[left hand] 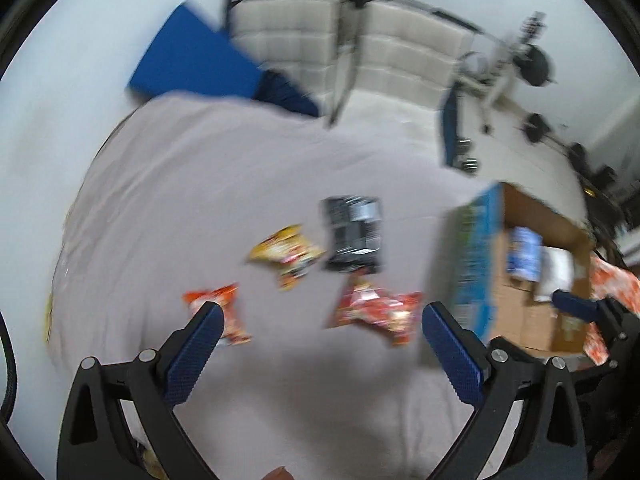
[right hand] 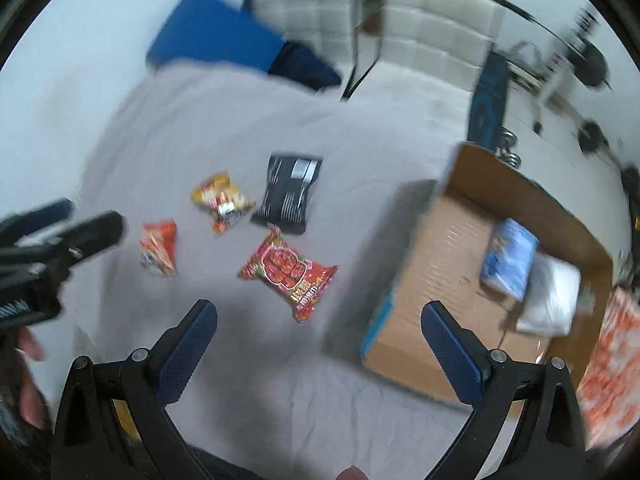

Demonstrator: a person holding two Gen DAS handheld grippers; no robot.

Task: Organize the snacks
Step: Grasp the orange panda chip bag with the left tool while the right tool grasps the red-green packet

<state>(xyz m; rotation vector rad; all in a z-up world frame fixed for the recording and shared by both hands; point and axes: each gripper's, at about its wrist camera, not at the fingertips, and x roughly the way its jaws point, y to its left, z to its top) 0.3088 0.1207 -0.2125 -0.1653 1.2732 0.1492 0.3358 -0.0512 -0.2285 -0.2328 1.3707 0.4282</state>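
A: While both views are blurred, four packets can be made out on the grey sheet (right hand: 240, 120): an orange packet (right hand: 159, 246) far left, a yellow packet (right hand: 219, 197), a black packet (right hand: 289, 193) and a red packet (right hand: 289, 271) nearest the cardboard box (right hand: 448, 240) at right.

B: And the grippers?

A: The left gripper (left hand: 320, 324) and right gripper (right hand: 319, 322) are spread wide, nothing held.

B: Risks?

A: A crinkly packet could be pinched by one corner and dropped short of the box.

four snack packets (right hand: 286, 268) on the bed, one cardboard box (right hand: 448, 240), two packets inside (right hand: 510, 258)
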